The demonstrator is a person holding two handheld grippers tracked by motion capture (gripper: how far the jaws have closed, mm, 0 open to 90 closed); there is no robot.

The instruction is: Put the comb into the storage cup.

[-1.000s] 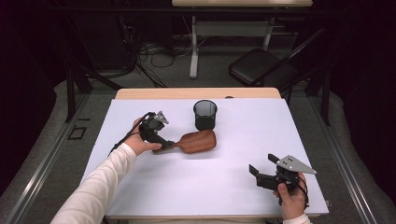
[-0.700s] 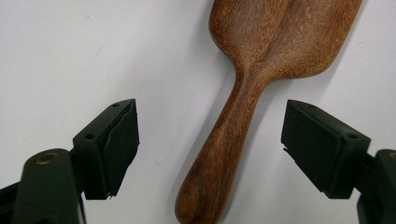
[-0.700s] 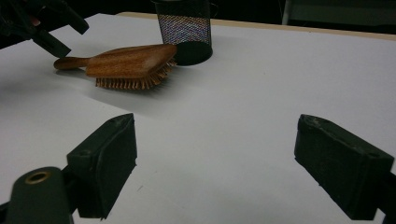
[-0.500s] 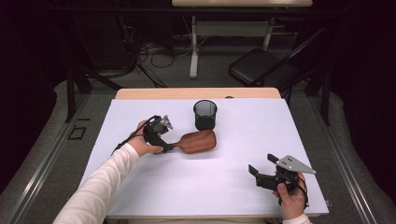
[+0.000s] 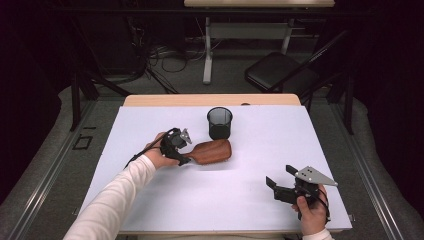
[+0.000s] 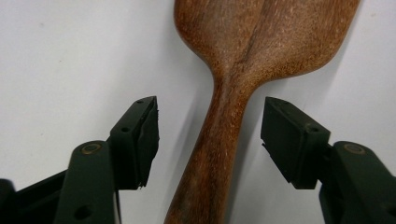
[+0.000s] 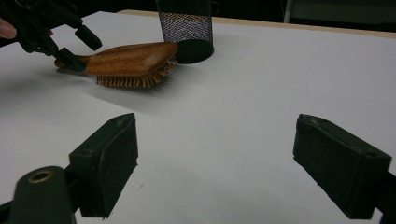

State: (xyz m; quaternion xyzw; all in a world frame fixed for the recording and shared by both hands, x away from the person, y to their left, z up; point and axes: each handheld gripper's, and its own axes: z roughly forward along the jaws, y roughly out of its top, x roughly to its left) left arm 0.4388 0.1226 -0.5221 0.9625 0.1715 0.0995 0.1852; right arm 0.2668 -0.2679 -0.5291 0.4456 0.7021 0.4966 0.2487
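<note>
In the left gripper view the wooden hairbrush [image 6: 243, 70] runs off the frame twice — its broad head is cut by the top edge, its handle end by the bottom. In the high view the left gripper [image 5: 176, 146] covers that handle. The mesh cup [image 7: 186, 28] loses its rim to the top edge of the right gripper view — its inside stays unseen.

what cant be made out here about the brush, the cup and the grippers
- Hairbrush: left gripper view crops its head and handle end; bristles face down.
- Mesh cup: top cut off in right gripper view; its inside is too dark in high view.
- Left gripper: high view too small to show the pads, which have just been closing, apart from the handle.
- Right gripper: jaws wide, nothing between.
</note>
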